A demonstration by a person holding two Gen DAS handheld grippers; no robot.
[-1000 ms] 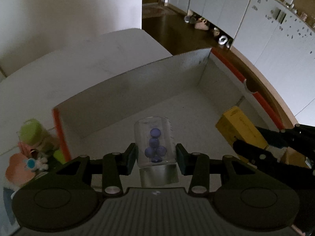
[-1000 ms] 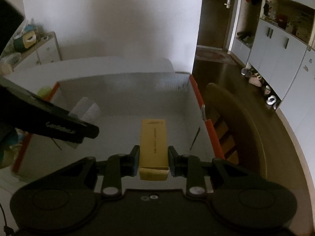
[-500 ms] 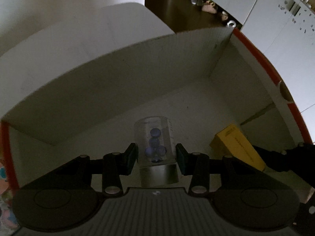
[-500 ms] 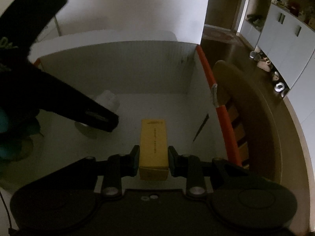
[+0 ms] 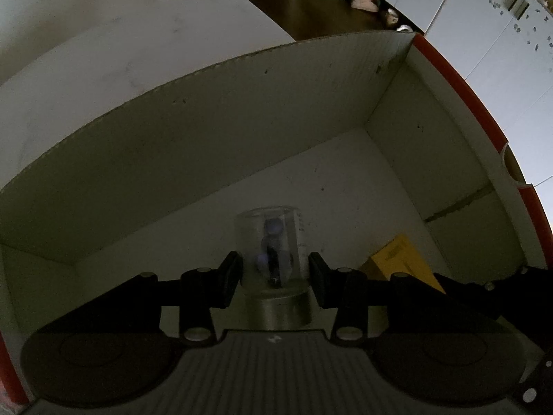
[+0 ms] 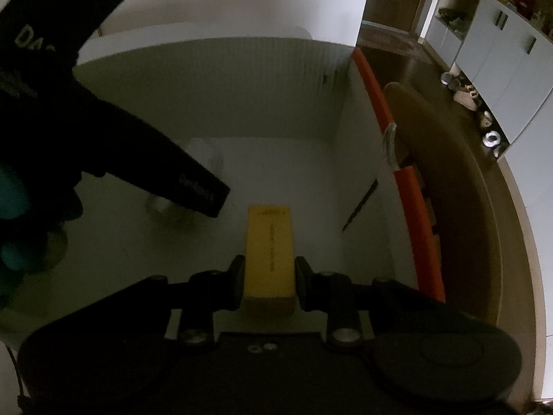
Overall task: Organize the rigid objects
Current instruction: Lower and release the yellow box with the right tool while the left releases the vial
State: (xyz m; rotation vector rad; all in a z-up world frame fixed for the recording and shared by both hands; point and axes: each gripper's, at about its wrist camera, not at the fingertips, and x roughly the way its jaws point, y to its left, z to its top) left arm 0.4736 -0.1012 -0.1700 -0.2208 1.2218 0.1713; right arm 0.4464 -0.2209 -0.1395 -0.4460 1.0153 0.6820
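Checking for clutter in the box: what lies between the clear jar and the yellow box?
Only bare box floor lies between the clear jar and the yellow box, seen in the left wrist view.

One clear jar (image 5: 268, 242); one yellow box (image 6: 269, 242); one cardboard box (image 5: 207, 131); two grippers.

yellow box (image 6: 270, 242), clear jar (image 5: 268, 242) with blue pieces, white carton (image 5: 207, 131) edged orange-red, black tongs (image 6: 269, 276)

Matt cardboard, clear plastic, dull metal

The box (image 5: 242, 131) is matt corrugated cardboard with orange outer faces; the jar (image 5: 268, 245) is clear glossy plastic with a brushed metal cap; the yellow carton (image 6: 270, 242) is smooth printed card; the floor (image 6: 484, 207) is glossy wood.
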